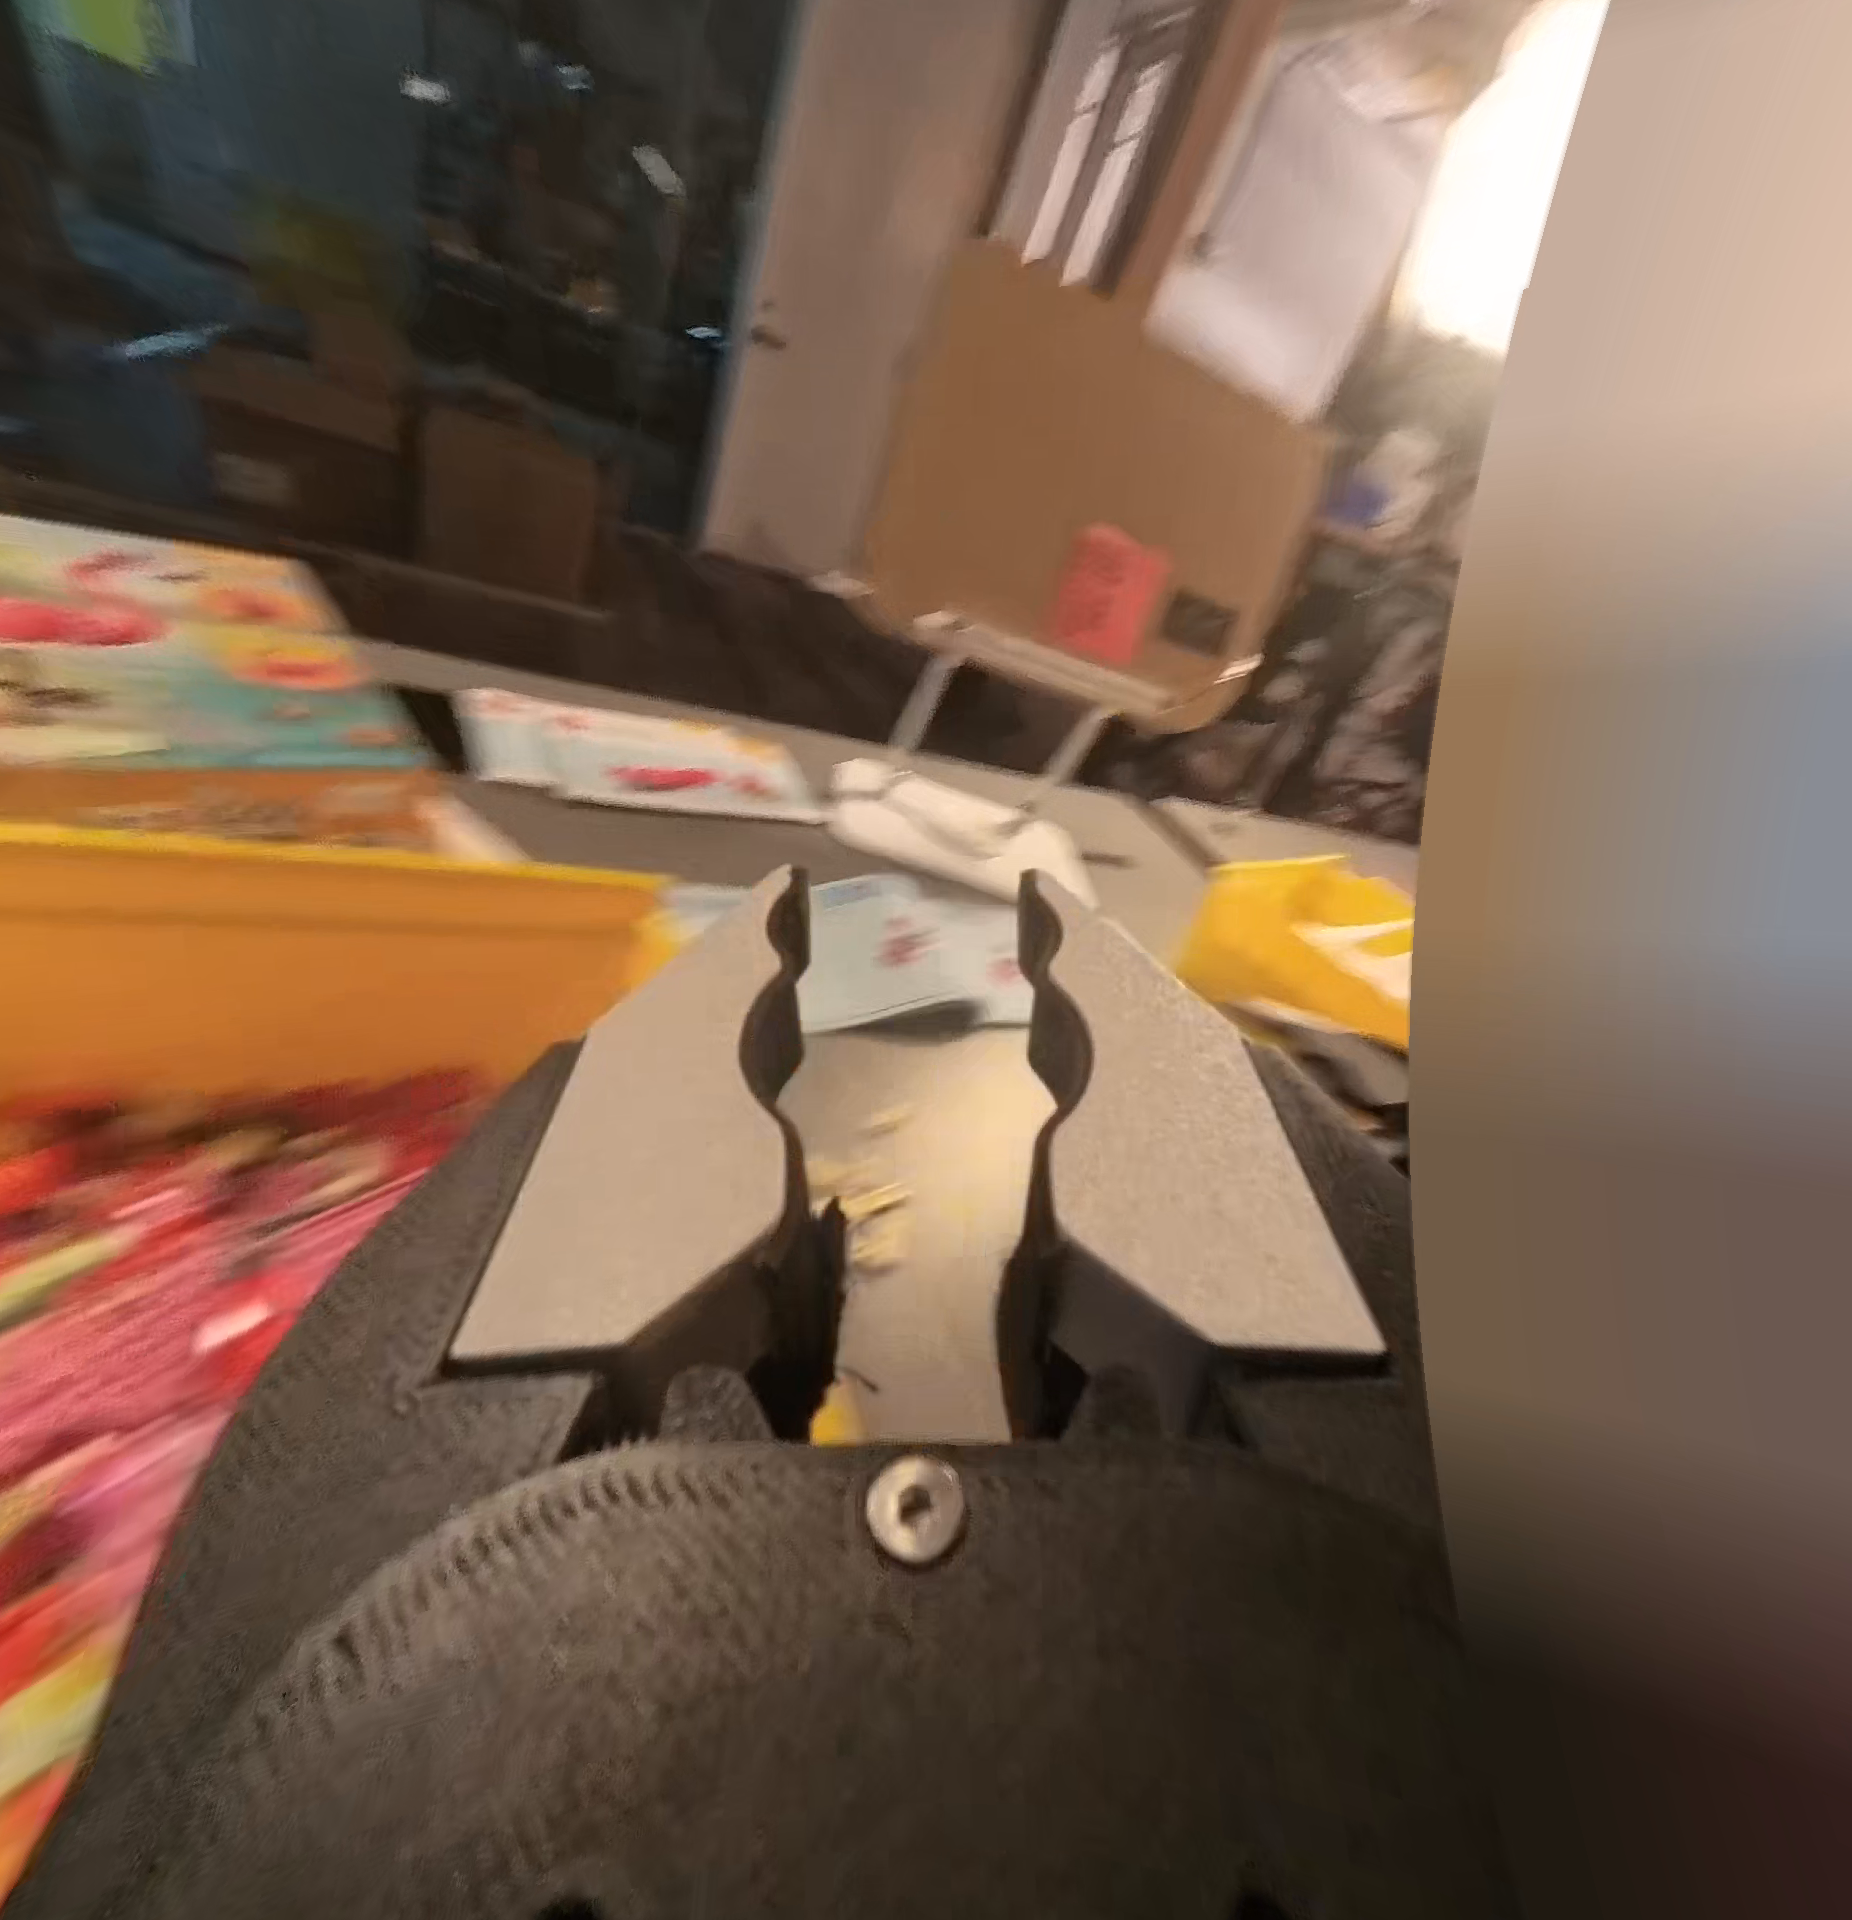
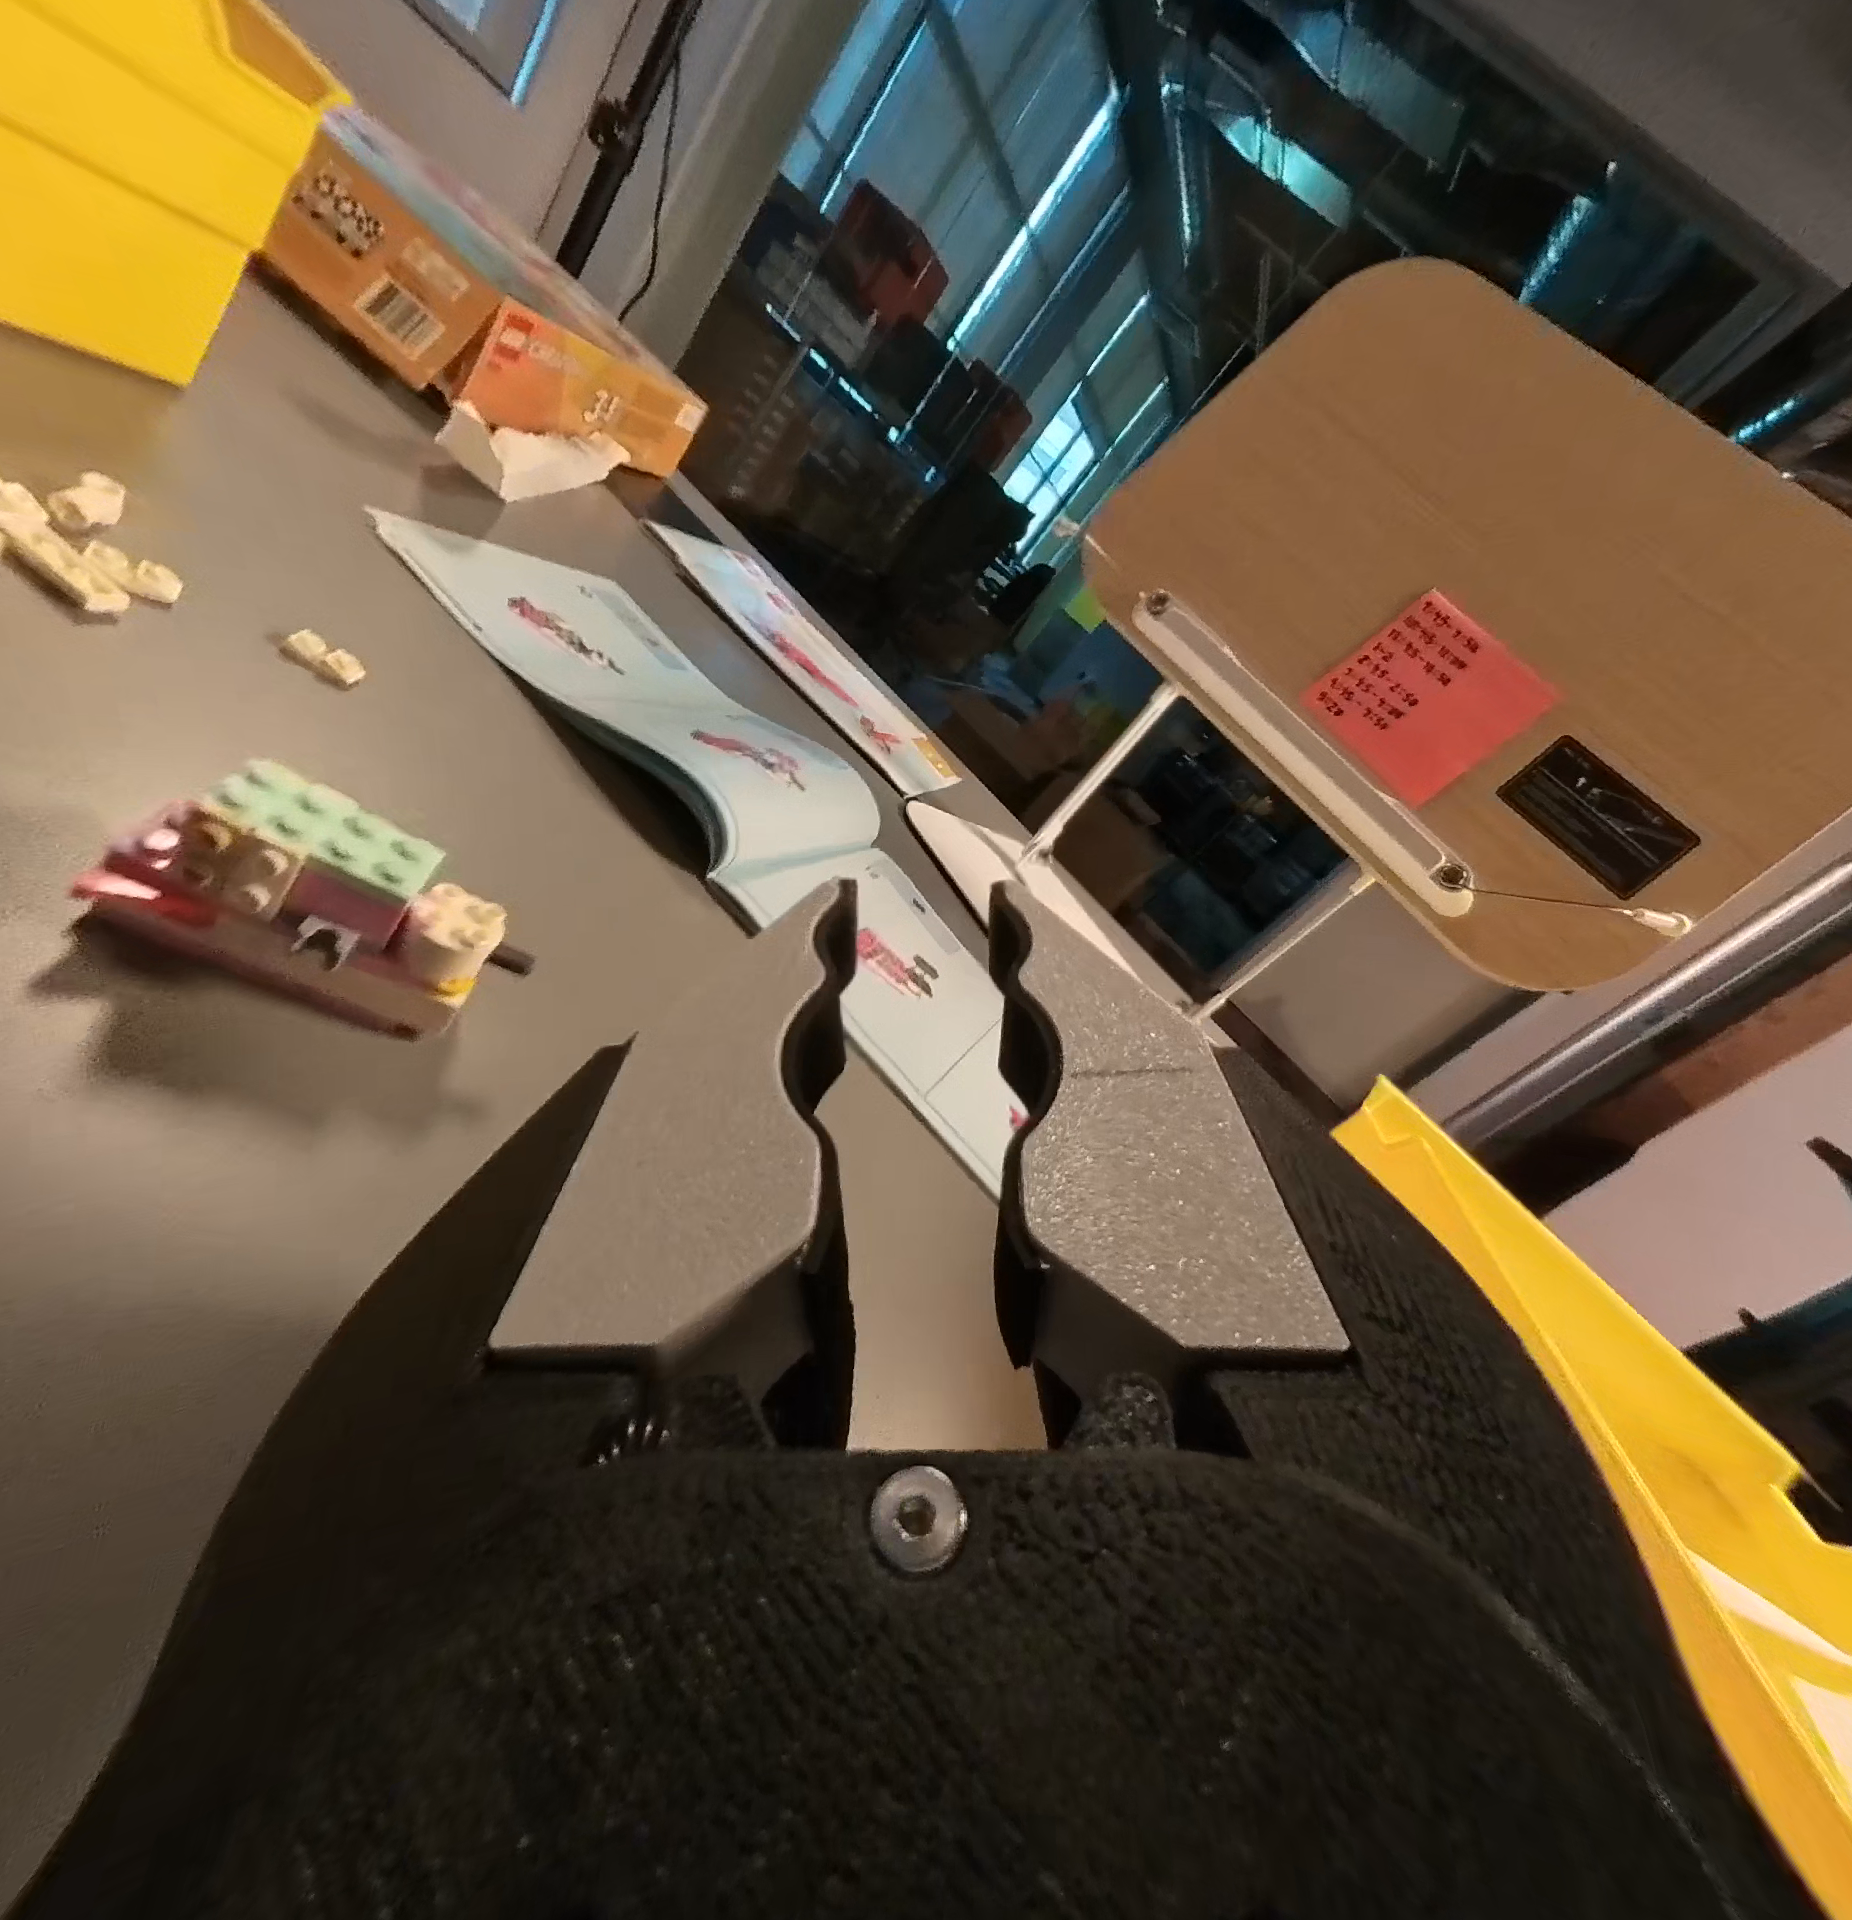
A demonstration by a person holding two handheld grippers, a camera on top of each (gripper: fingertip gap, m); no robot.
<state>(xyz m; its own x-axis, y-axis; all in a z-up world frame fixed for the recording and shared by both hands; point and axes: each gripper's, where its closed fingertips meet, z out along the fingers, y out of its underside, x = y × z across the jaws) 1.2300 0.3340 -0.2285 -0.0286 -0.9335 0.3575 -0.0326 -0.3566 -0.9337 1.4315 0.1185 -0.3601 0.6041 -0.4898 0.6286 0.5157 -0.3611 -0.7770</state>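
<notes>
Hovering low over the tabletop (image 2: 278, 1195), both grippers are seen released and empty: left gripper (image 1: 911, 894) by the orange bin (image 1: 278, 956), right gripper (image 2: 922, 904) before the open booklet (image 2: 631, 686), brick model (image 2: 288, 894) nearby.

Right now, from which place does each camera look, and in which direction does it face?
Left wrist view: sits on the left gripper, low over the grey table, facing an open booklet and a wooden chair; its open fingers show, nothing between them.
Right wrist view: sits on the right gripper, tilted, facing the booklet; a brick model lies left; its open fingers show, nothing between them.
Shared: table, booklet, chair with a red note, yellow bins.
</notes>
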